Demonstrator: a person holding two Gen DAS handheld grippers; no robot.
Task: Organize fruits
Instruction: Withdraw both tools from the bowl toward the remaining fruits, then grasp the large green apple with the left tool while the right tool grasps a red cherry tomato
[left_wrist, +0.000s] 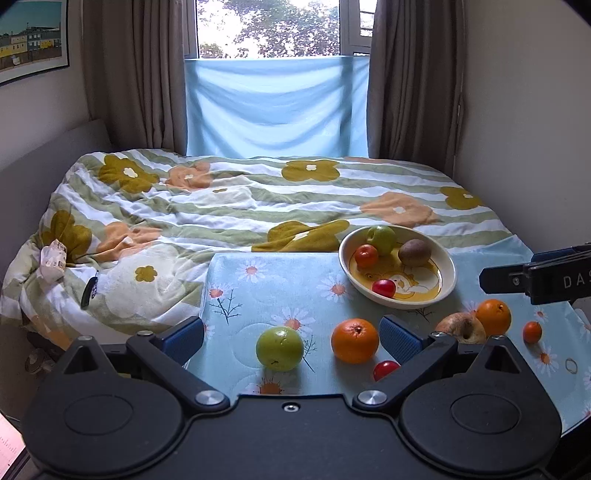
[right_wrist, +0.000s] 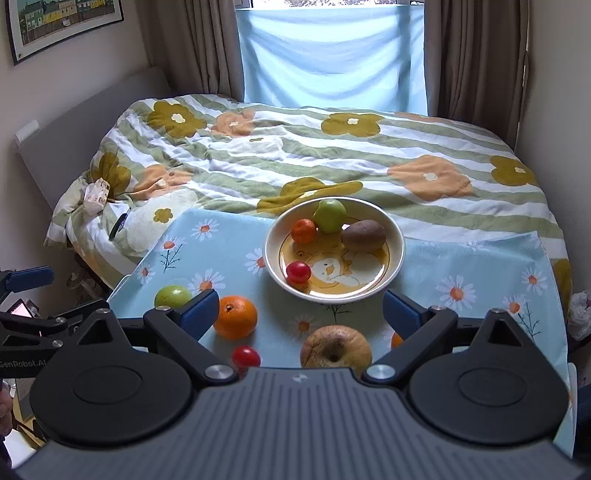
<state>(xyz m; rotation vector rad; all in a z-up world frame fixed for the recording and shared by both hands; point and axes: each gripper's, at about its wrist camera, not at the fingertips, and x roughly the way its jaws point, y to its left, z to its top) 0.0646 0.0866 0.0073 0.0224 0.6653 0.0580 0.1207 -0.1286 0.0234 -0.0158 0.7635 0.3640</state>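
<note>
Both grippers, left (left_wrist: 291, 338) and right (right_wrist: 299, 314), hover with fingers spread wide, holding nothing. The bowl (right_wrist: 397, 258) at twelve o'clock collects fruit. The brownish apple (right_wrist: 335, 349) lies between the right fingers, likely next.

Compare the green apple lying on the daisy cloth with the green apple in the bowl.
The green apple on the cloth lies loose in front of the bowl, while the green apple in the bowl sits at its far rim. The cloth apple stands alone, with an orange nearby but apart; the bowl apple is crowded against a small orange fruit. The cloth apple lies between the left gripper's open fingers; the bowl apple is well beyond them. Both are green, round and ungripped.
</note>
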